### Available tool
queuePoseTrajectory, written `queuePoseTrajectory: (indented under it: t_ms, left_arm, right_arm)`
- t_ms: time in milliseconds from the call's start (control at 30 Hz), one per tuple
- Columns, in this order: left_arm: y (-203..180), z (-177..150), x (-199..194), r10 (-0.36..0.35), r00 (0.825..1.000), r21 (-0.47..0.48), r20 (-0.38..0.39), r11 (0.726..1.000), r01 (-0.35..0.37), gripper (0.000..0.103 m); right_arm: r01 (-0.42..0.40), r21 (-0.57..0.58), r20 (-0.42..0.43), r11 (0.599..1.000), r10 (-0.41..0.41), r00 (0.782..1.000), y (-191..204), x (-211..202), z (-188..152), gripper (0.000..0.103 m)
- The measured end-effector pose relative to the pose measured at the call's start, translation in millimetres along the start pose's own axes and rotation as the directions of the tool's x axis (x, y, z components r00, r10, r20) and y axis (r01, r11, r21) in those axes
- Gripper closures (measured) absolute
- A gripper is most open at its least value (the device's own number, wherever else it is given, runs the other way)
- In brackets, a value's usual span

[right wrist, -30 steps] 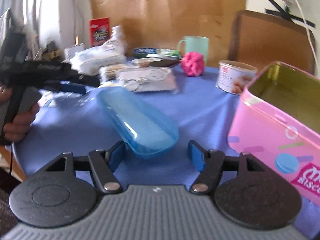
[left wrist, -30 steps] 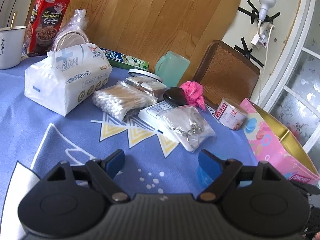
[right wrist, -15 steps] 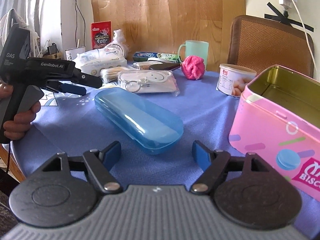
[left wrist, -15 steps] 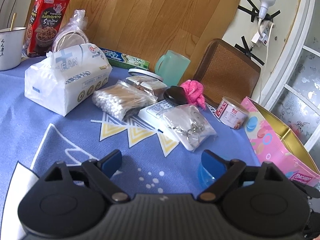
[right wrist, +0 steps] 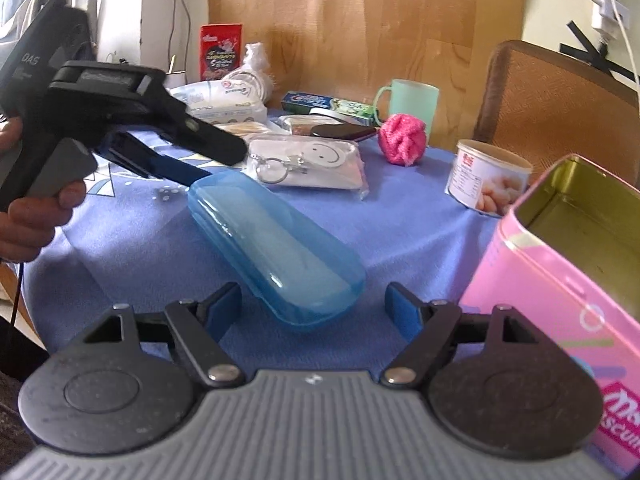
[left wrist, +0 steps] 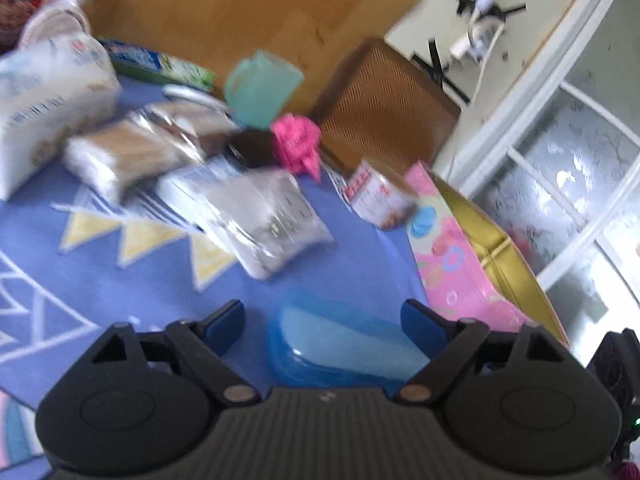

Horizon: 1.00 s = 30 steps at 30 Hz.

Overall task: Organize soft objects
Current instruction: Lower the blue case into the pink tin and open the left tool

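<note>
Left wrist view: the left gripper (left wrist: 322, 316) has swung toward the blue case (left wrist: 344, 340), its jaws apart and empty.

Half a second ago only a sliver of the case showed by the left gripper's right finger; now its near end lies between the two fingers, untouched, and the picture is smeared. These jaws have just been closing a little. In the right wrist view the right gripper (right wrist: 312, 306) hangs just short of the case's other end, jaws apart and holding nothing, much as before. The soft pink ball (right wrist: 401, 143) sits beyond the case, near the mint mug (right wrist: 412, 98), where it was. The pink tin (right wrist: 560, 280) stands open right of the case.
</note>
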<state>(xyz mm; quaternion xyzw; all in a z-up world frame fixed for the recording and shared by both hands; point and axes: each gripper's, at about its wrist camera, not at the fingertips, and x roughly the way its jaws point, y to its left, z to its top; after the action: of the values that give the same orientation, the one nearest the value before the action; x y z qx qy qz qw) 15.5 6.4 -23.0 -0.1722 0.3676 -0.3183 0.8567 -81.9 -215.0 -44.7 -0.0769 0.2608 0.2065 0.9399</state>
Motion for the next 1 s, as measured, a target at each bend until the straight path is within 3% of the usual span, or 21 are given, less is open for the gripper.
queuePoseTrajectory:
  t_ms: [100,267,433,567,800,867,933,1000]
  left_arm:
    - [-10.4,-6.3,6.2,0.025,1.000,0.033,-0.003,0.999,-0.025,0.029]
    - [-25.0,5.3,-0.8,0.035,0.999,0.047,0.030,0.998,-0.037,0.029]
    - [-75.6,40.5,2.4,-0.019,0.996,0.164,0.085,0.986,0.005,0.029]
    - [-130.8,59.8,25.2,-0.100,0.991,0.283,0.092,0.956,0.071,0.029]
    - [-208.4,52.2,93.9,-0.201,0.980,0.381,-0.009,0.905,0.189,0.029]
    - [-220.5,43.6,112.9,-0.192,0.980,0.383,-0.046,0.903,0.195,0.028]
    - [-224.2,35.0,123.9,-0.164,0.984,0.395,-0.068,0.902,0.177,0.028]
    - [-220.8,28.8,122.3,-0.157,0.985,0.402,-0.067,0.899,0.170,0.027]
  right_arm:
    - [-0.034,0.018,0.006,0.999,0.034,0.999,0.5,-0.7,-0.3,0.035]
    - [0.012,0.020,0.071,1.000,-0.014,0.997,3.9,-13.3,2.2,0.035]
    - [0.103,0.069,0.186,0.992,-0.114,0.976,-16.5,-49.1,20.5,0.035]
    - [0.224,0.101,0.222,0.969,-0.241,0.945,-46.0,-75.5,21.0,0.035]
    - [0.410,0.207,0.134,0.888,-0.441,0.888,-101.6,-98.4,-8.5,0.035]
    - [0.474,0.265,0.081,0.840,-0.509,0.857,-116.0,-97.6,-15.7,0.035]
    - [0.548,0.321,0.028,0.772,-0.586,0.809,-127.4,-94.8,-22.7,0.029]
    - [0.547,0.373,0.024,0.749,-0.598,0.801,-134.1,-97.0,-27.6,0.029]
